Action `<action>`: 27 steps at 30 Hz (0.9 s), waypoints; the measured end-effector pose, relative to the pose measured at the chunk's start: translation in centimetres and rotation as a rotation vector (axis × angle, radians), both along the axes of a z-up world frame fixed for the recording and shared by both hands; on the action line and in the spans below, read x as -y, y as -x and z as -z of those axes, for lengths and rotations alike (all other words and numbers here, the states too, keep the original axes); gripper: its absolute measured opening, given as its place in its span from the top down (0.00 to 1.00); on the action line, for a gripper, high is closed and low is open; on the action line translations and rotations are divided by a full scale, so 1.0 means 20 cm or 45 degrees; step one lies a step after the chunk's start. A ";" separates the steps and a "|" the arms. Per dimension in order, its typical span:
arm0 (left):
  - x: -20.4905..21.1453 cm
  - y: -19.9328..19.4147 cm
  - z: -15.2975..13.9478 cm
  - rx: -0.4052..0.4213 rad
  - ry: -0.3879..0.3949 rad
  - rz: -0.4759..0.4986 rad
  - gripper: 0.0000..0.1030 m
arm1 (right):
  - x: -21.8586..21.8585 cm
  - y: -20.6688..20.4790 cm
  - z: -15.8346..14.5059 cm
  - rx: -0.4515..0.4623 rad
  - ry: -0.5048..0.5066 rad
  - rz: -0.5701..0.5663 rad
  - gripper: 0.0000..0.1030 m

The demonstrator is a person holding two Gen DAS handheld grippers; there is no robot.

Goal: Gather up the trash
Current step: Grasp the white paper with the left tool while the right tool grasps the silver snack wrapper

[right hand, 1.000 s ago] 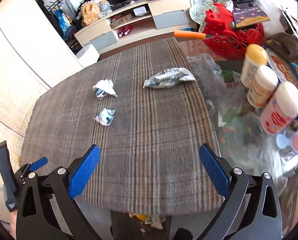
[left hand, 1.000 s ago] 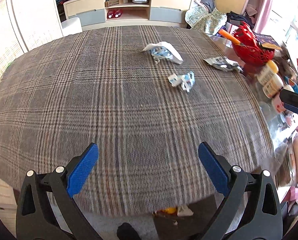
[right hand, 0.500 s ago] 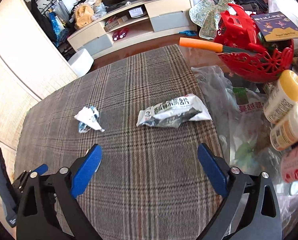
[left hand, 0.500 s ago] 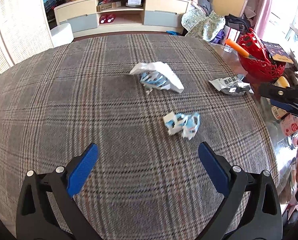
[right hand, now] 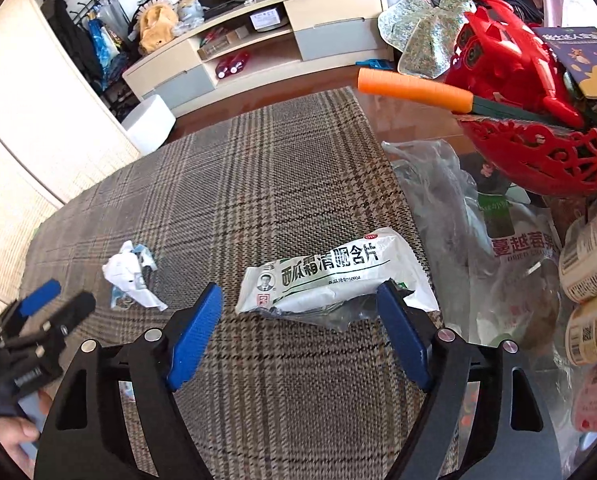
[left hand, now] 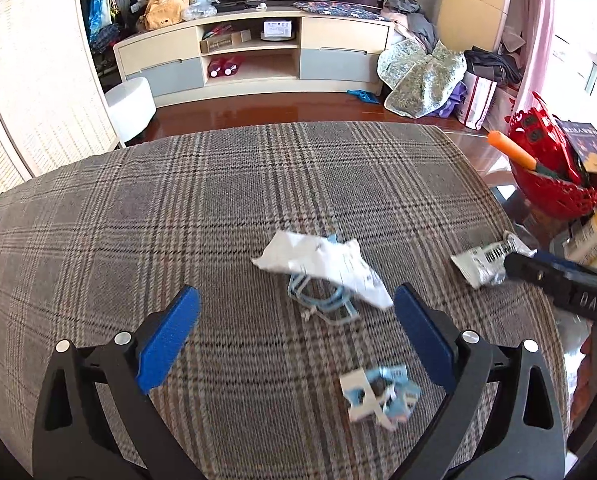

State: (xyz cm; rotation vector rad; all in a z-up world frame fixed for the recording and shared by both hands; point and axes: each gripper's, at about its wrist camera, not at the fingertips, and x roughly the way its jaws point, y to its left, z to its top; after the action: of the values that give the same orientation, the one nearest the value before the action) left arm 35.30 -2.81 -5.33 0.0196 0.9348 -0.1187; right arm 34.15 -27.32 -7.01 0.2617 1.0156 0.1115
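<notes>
Trash lies on the plaid tablecloth point(left hand: 138, 220). A crumpled white paper with a blue face mask point(left hand: 322, 268) sits just ahead of my left gripper point(left hand: 296, 294), which is open and empty. A small blue-and-white wrapper point(left hand: 378, 396) lies below and between its fingers. In the right wrist view a white printed packet point(right hand: 330, 276) lies between the tips of my right gripper point(right hand: 300, 292). Its jaws are closing and the pads are not pressing on the packet. The crumpled paper point(right hand: 132, 276) is to its left, and beyond that my left gripper point(right hand: 58, 300).
A red basket point(right hand: 538, 152) holding an orange-handled tool point(right hand: 410, 88) stands at the table's far right. Bottles point(right hand: 590, 256) and clear plastic bags point(right hand: 438, 200) crowd the right edge. A TV cabinet point(left hand: 258, 52) and a white stool point(left hand: 132, 100) are on the floor beyond.
Both grippers have moved forward over the table, so the trash is nearer. The right jaws have narrowed around the white packet. The left jaws stay wide.
</notes>
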 end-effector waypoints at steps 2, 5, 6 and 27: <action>0.00 -0.05 0.02 -0.017 0.013 -0.001 0.11 | -0.01 -0.01 0.04 -0.015 0.018 -0.012 0.22; 0.02 -0.10 0.07 -0.039 0.012 0.014 0.12 | -0.04 -0.03 0.10 -0.036 0.049 -0.031 0.22; 0.02 -0.12 0.09 -0.046 0.007 0.018 0.14 | -0.05 -0.03 0.11 -0.030 0.058 -0.041 0.23; 0.15 -0.14 0.10 -0.020 -0.006 0.119 0.44 | -0.14 0.06 0.06 0.088 0.168 -0.180 0.91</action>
State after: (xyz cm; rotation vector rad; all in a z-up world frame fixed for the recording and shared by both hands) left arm 38.03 -5.76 -7.33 0.0664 0.9498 -0.2035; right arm 32.95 -24.51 -8.16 0.0649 0.9683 0.1800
